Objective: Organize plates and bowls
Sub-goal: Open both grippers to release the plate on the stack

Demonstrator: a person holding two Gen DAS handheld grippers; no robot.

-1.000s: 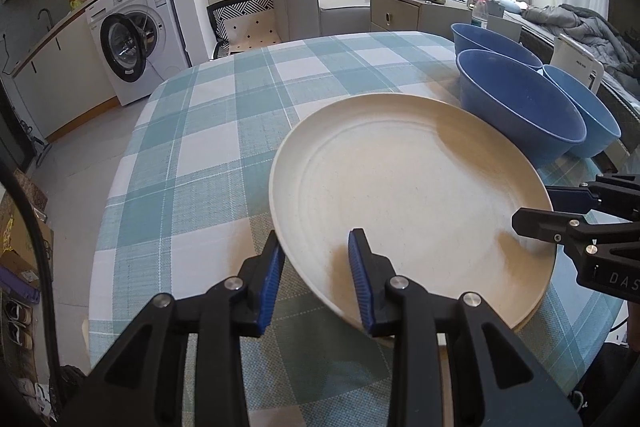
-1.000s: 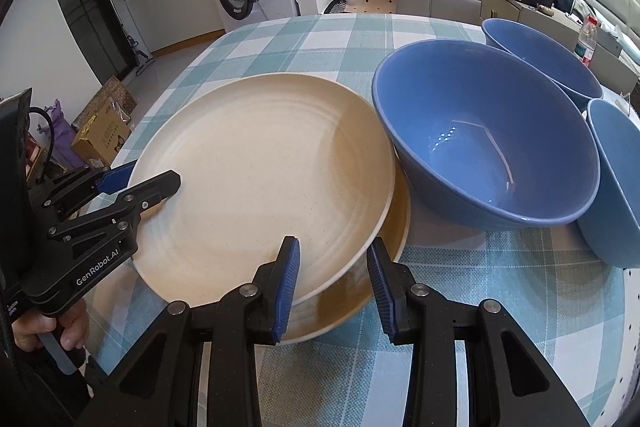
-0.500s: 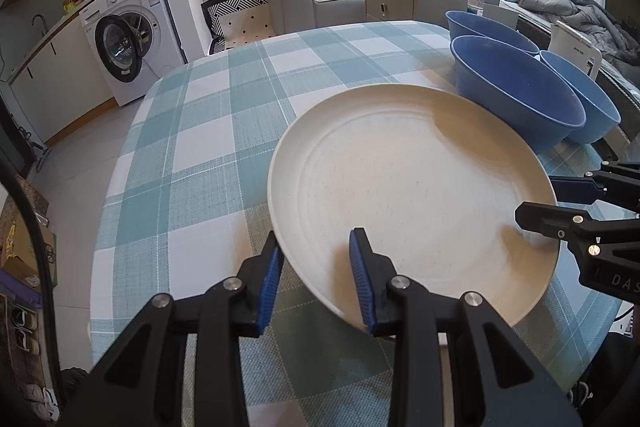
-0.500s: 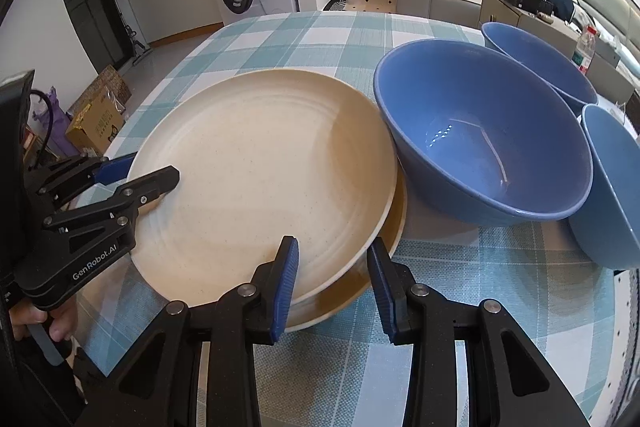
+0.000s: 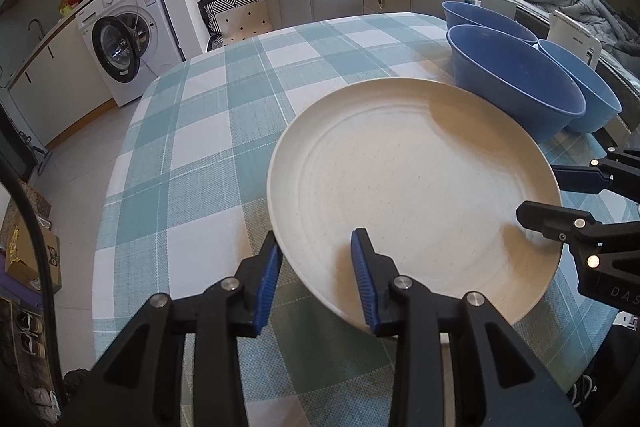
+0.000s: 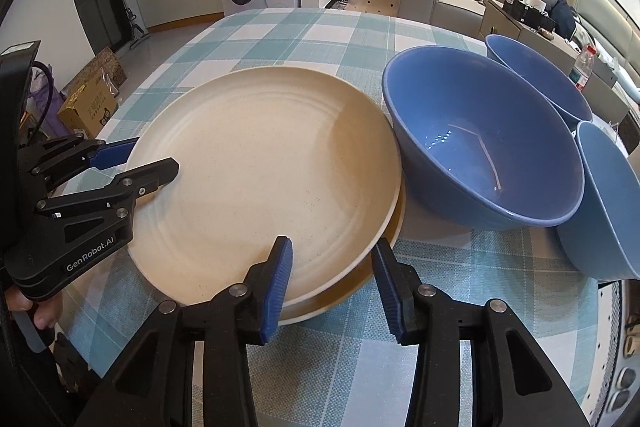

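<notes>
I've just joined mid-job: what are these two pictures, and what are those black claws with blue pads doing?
There is no robot arm. A person holds a two-finger gripper in each hand, each with a fisheye camera looking along its jaws. One picture comes from the left gripper, the other from the right gripper. On the checked table a top plate lies on a lower plate, beside three blue bowls. Both grippers' jaws straddle the top plate's rim. The right jaws are opening; whether the left ones pinch it, I cannot tell.
</notes>
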